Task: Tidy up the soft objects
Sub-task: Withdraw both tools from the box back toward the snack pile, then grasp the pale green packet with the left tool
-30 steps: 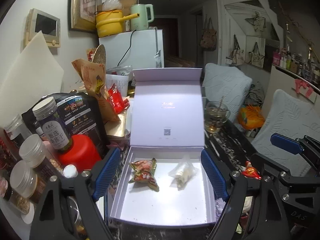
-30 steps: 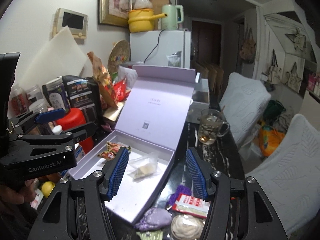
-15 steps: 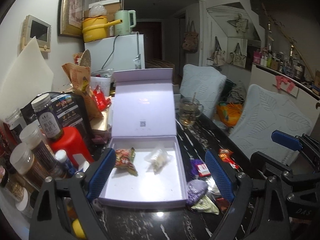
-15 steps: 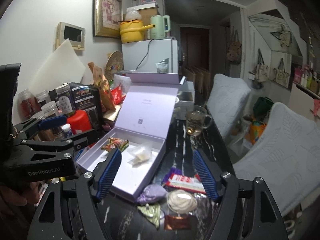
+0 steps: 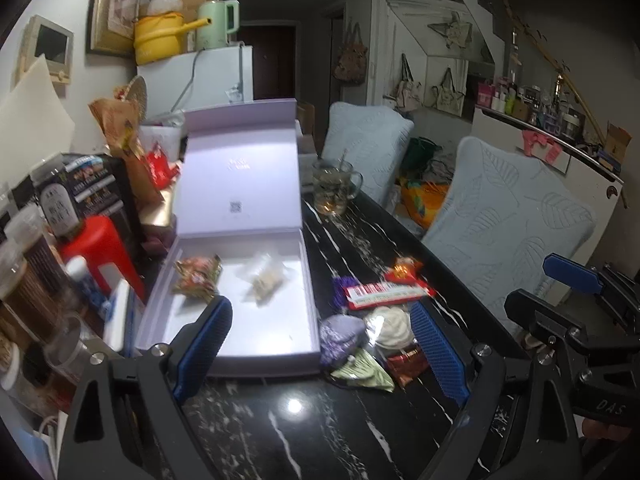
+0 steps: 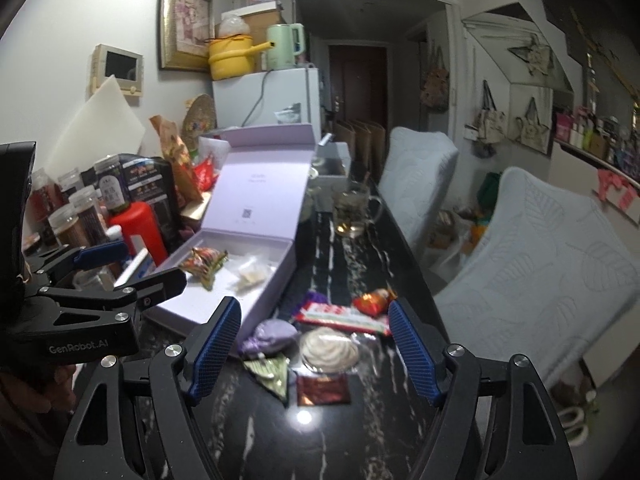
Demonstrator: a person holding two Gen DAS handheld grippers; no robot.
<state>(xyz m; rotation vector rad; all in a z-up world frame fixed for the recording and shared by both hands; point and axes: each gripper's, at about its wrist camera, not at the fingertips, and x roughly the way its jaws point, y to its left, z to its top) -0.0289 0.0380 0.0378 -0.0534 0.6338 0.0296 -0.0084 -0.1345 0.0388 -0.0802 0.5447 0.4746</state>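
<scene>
An open lilac box (image 5: 236, 344) (image 6: 276, 280) lies on the black marble table with its lid up. Inside are a colourful snack packet (image 5: 196, 276) (image 6: 202, 264) and a clear pouch (image 5: 266, 278) (image 6: 250, 274). To its right lies a pile of soft snacks: a purple pouch (image 5: 340, 334) (image 6: 270, 334), a white round packet (image 5: 394, 326) (image 6: 330, 348), a green packet (image 5: 362, 372) (image 6: 272, 372), a red-and-white bar (image 5: 386, 292) (image 6: 340, 316) and a brown packet (image 6: 323, 390). My left gripper (image 5: 320, 344) is open and empty above the box's front right corner. My right gripper (image 6: 312, 350) is open and empty above the pile.
Jars, bottles, a red container (image 5: 100, 248) and bags crowd the table's left side. A glass mug (image 5: 334, 192) (image 6: 354, 212) stands behind the box. Two padded chairs (image 5: 508, 216) line the right edge. A small fridge (image 6: 268, 100) stands at the far end.
Both grippers have pulled back from the box and shifted right, so the snack pile beside the box has come into view. Both stayed open and empty.
</scene>
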